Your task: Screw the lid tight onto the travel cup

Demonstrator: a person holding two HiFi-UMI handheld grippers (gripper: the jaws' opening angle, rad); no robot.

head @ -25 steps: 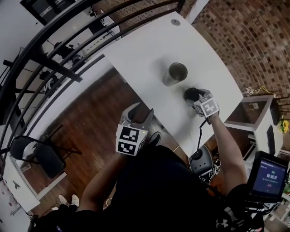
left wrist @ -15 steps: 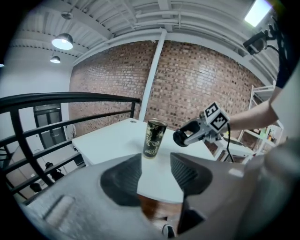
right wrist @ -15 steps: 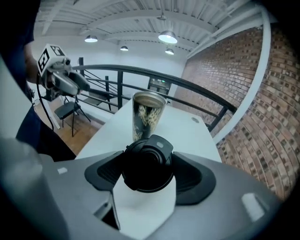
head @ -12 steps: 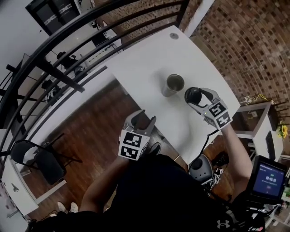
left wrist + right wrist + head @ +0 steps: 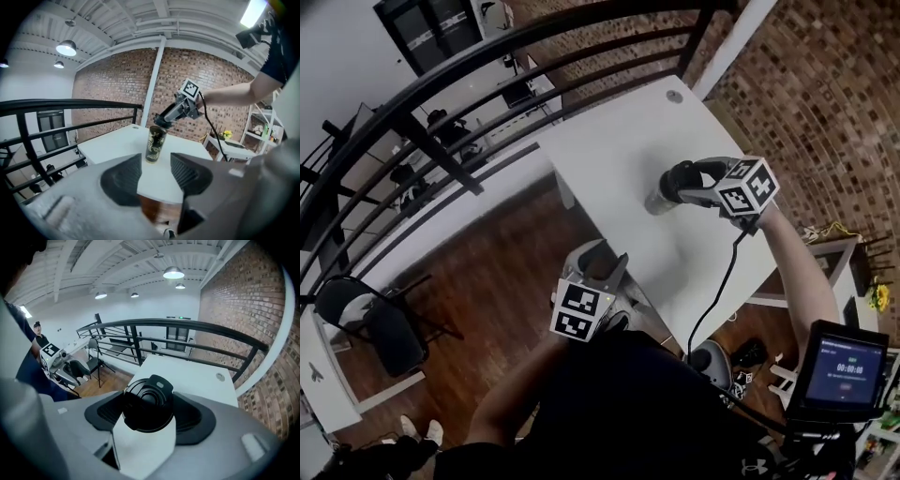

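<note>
The travel cup (image 5: pixel 155 144), dark metal with a gold pattern, stands upright on the white table (image 5: pixel 619 159). My right gripper (image 5: pixel 682 182) is shut on the black lid (image 5: pixel 147 401) and holds it right at the cup's mouth, seen from the side in the left gripper view as the lid (image 5: pixel 163 120) at the rim. Whether lid and rim touch I cannot tell. In the head view only the cup's side (image 5: pixel 657 202) shows beneath the lid. My left gripper (image 5: pixel 596 255) hovers off the table's near edge, open and empty, its jaws (image 5: pixel 155 171) framing the cup from a distance.
A small round disc (image 5: pixel 674 96) lies at the table's far end. A black railing (image 5: pixel 487 84) runs along the table's left side over a wooden floor, with a chair (image 5: pixel 366 328) below. A brick wall is on the right, and a screen (image 5: pixel 844 370) at lower right.
My right gripper has lifted the lid from the table beside the cup and carried it up and over to the cup's mouth. The left gripper has hardly moved.
</note>
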